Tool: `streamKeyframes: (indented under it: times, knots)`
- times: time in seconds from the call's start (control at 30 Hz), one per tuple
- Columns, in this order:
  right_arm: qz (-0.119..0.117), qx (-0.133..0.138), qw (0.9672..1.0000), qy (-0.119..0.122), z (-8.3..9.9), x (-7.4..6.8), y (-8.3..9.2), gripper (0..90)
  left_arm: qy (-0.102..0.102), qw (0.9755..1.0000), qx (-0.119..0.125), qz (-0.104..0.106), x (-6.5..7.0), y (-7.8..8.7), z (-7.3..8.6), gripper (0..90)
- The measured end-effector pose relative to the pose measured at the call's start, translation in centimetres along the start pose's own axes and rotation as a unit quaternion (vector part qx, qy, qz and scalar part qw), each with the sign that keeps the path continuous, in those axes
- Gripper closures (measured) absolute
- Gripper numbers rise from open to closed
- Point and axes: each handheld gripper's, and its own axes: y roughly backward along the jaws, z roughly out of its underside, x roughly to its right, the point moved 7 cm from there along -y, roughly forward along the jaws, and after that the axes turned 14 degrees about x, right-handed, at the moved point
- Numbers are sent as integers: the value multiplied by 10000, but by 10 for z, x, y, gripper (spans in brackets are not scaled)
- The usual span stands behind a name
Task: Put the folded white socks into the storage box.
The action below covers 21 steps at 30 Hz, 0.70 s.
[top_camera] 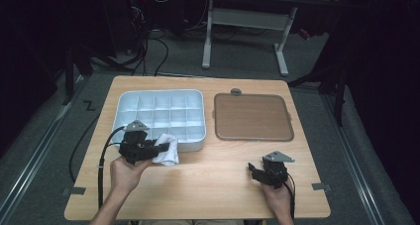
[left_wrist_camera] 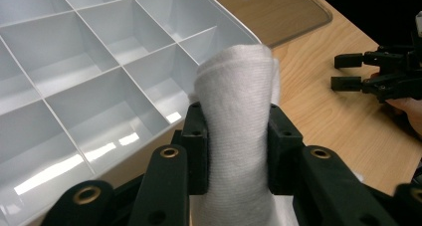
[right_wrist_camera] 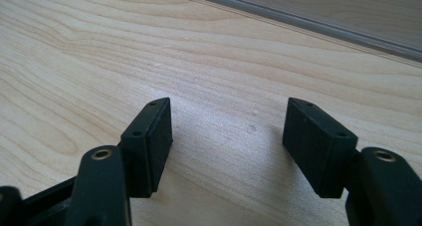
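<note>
Near the tabletop's left front corner, the left tongs are clamped on a rolled white cloth, held just at the front rim of the white divided tray. Toward the right front corner, the right tongs rest with jaws apart and nothing between them, well apart from the brown lid behind.

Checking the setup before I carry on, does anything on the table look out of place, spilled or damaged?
Nothing stands out. The white cloth is held in the left tool by the compartment tray, the brown lid lies flat beside it, and the right tool rests open on the table.
</note>
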Motion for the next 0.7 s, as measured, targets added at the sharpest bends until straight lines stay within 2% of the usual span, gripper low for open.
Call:
streamKeyframes:
  times: [0.3, 0.7]
  knots:
    - [-3, 0, 10000, -3, 0, 0, 0, 367, 238, 9997, 76, -31, -4, -5, -12, 683]
    - [-1, 0, 10000, 0, 0, 0, 0, 367, 265, 9994, 202, -87, -6, -19, -35, 683]
